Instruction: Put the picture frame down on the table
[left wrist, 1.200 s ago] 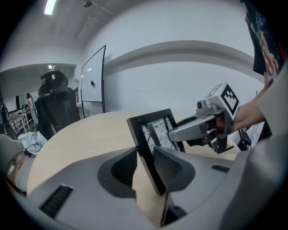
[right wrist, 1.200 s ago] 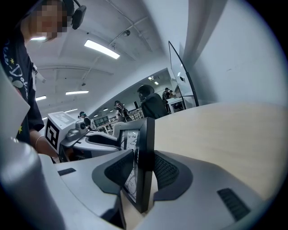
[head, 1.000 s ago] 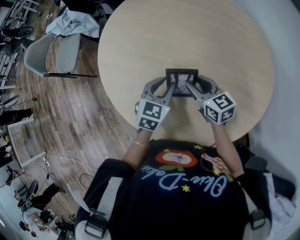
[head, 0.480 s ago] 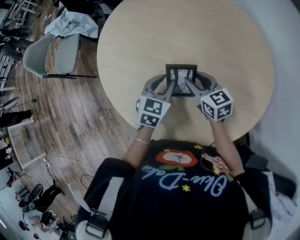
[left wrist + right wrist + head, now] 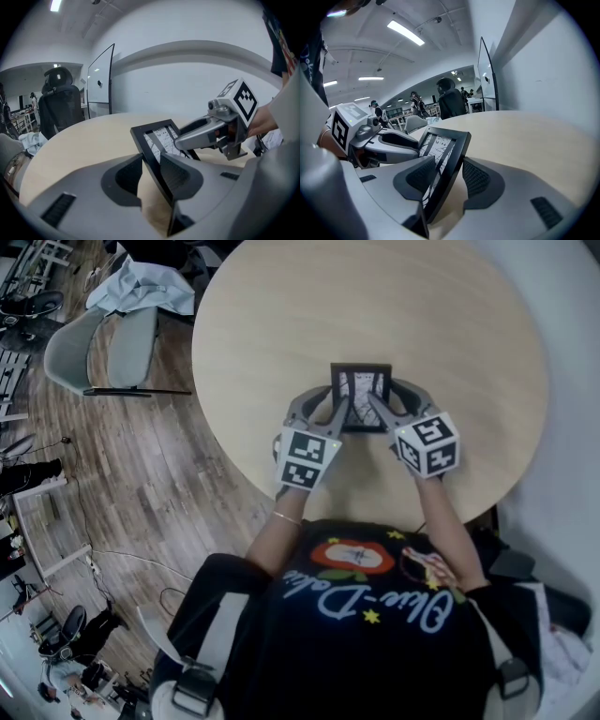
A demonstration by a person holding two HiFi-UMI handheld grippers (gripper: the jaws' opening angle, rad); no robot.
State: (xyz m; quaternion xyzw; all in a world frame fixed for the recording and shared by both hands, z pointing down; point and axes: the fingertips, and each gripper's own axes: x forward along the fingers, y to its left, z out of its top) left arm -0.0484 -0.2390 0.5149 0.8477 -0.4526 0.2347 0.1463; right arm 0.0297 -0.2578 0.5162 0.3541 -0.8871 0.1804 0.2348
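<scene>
A black picture frame with a black-and-white print is held between both grippers over the near part of the round wooden table. My left gripper is shut on the frame's left edge and my right gripper on its right edge. In the left gripper view the frame runs tilted between the jaws of the left gripper, with the right gripper beyond it. In the right gripper view the frame leans between the jaws of the right gripper, and the left gripper holds its far side.
A grey chair with a cloth draped on it stands on the wooden floor left of the table. The table's near edge lies just in front of the person's body. A whiteboard and a dark office chair stand beyond the table.
Both grippers have moved a little forward over the table with the frame. The frame now shows more of its face from above, leaning further back.
</scene>
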